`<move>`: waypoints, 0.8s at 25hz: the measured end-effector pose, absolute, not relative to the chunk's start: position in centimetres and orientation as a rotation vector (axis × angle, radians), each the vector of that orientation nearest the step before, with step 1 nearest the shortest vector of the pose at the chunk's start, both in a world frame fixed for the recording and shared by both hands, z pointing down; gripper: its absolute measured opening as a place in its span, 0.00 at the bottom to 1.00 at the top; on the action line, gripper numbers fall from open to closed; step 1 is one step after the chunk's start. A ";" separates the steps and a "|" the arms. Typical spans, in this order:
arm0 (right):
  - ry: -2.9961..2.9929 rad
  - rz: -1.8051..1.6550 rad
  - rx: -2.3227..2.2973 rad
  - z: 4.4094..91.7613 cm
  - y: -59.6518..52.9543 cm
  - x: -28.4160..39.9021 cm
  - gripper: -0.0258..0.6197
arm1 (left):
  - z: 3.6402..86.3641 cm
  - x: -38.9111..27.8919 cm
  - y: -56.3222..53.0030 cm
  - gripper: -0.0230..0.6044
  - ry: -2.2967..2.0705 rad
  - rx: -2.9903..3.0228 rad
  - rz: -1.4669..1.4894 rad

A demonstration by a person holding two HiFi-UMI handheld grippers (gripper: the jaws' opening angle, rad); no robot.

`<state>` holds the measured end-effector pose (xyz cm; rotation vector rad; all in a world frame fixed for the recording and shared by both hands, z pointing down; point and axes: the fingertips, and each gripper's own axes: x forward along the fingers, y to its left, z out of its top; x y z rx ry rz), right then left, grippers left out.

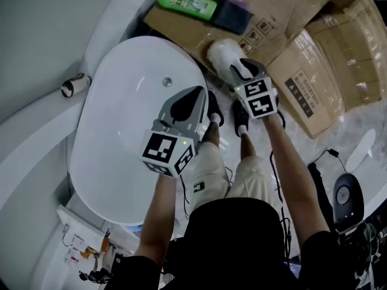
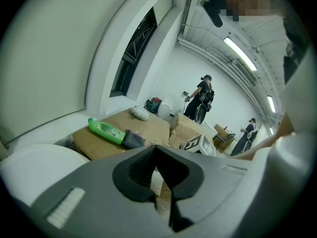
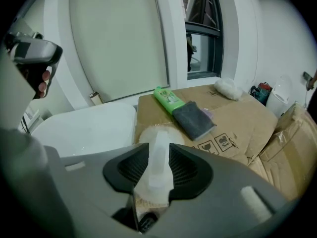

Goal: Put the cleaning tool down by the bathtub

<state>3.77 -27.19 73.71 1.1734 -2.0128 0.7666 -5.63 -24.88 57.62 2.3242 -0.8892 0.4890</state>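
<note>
The left forearm and right forearm are bare below black short sleeves and reach forward and down, side by side. The left gripper sits nearer the body, its jaws closed to a point with nothing between them. The right gripper tilts more steeply down. Its jaws stand apart, closely flanking the cleaning tool's handle.
</note>
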 end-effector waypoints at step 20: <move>-2.132 0.600 1.083 65.2 -20.6 5.8 0.21 | 51.2 -4.4 -17.2 0.03 -1.075 2.291 0.376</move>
